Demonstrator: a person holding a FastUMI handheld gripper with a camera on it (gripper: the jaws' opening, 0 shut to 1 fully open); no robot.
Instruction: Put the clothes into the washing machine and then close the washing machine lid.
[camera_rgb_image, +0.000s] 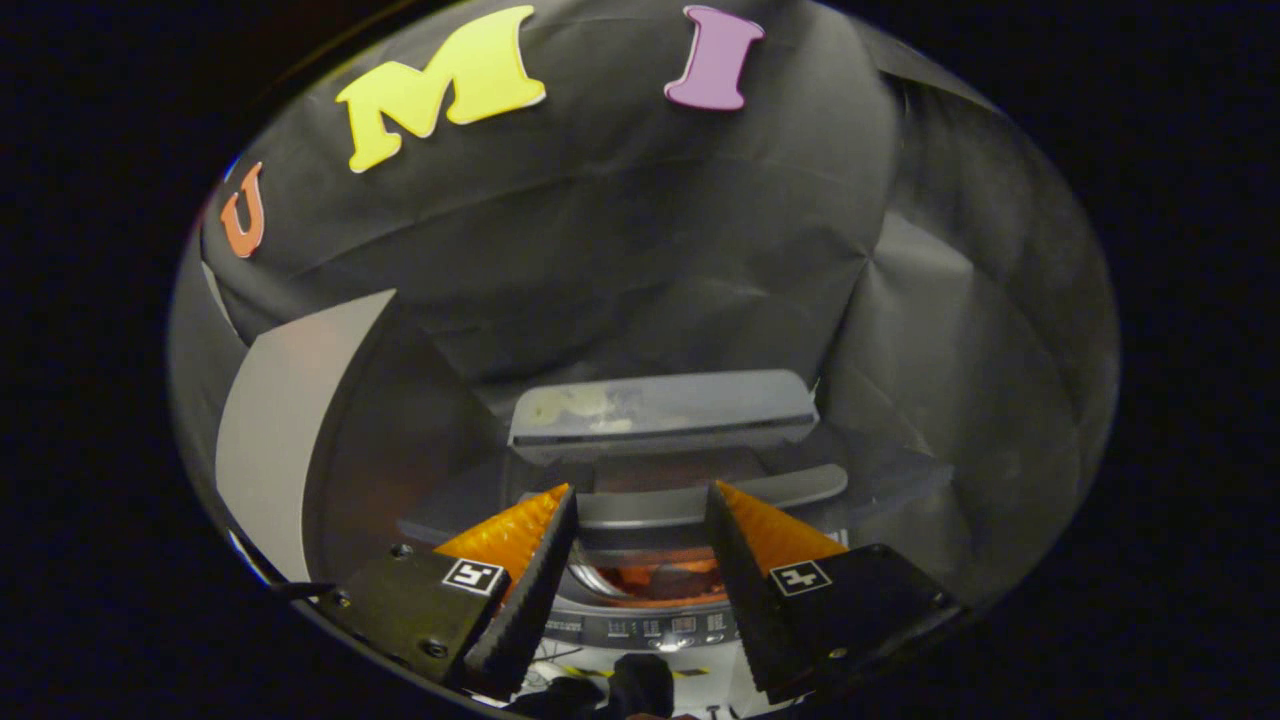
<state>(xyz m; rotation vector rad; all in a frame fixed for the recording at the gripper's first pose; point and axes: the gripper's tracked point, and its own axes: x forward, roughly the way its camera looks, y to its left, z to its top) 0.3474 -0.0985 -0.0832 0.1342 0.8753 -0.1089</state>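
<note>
Overall: gripper (640, 500) fingers spread apart, nothing between pads, poised above top-loading washing machine (650, 625). Lid (662, 405) raised, upright beyond fingertips. Reddish-orange clothes (655, 580) inside drum, seen between fingers. Control panel (660, 628) along near edge. Booth walled in creased black cloth (620, 250); pale panel (285, 430) at left.

Clothes (655, 578) in the drum — blurred (half-hidden by the rim).
</note>
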